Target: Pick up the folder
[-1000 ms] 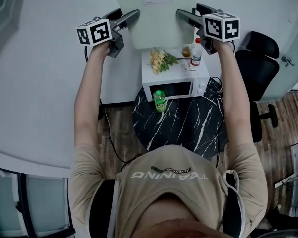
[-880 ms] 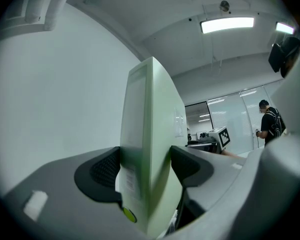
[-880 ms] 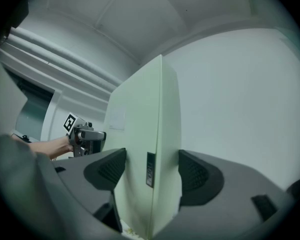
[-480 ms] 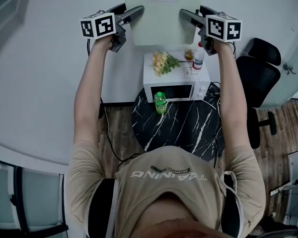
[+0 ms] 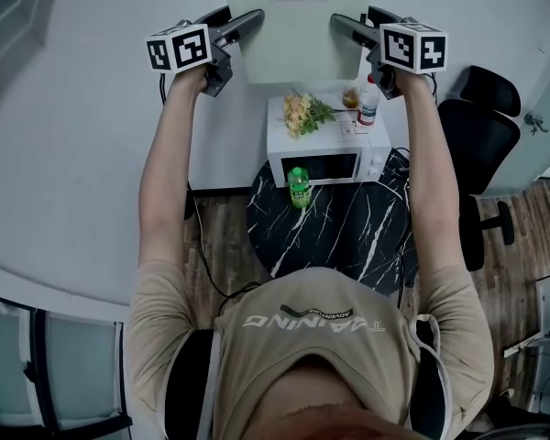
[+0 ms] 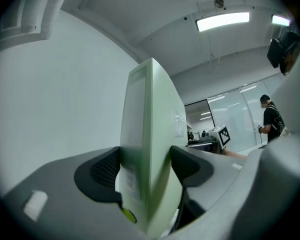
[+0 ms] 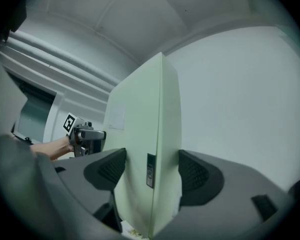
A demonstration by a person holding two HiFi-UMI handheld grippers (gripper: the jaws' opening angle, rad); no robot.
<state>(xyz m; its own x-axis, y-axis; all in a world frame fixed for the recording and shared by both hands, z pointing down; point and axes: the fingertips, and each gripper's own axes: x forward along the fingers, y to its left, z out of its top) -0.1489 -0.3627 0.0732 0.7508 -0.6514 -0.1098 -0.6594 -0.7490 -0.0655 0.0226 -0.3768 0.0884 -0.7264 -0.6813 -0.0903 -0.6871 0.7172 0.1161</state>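
A pale green box folder (image 5: 293,26) hangs in the air above the microwave, held by its two side edges. My left gripper (image 5: 257,18) is shut on its left edge and my right gripper (image 5: 337,24) on its right edge. In the left gripper view the folder (image 6: 150,134) stands upright, pinched between the dark pads (image 6: 106,170). In the right gripper view the folder (image 7: 140,134) fills the gap between the pads (image 7: 195,174), with the left gripper (image 7: 87,134) seen beyond it. A white label sits on the folder's face.
Below the folder a white microwave (image 5: 325,149) carries yellow flowers (image 5: 301,111) and a red-capped bottle (image 5: 368,101). A green bottle (image 5: 298,186) stands on the black marble table (image 5: 348,232). A black office chair (image 5: 481,126) is at the right. A white wall lies behind.
Both grippers and the folder have risen slightly and drifted a little to the right. The grip on both edges is unchanged.
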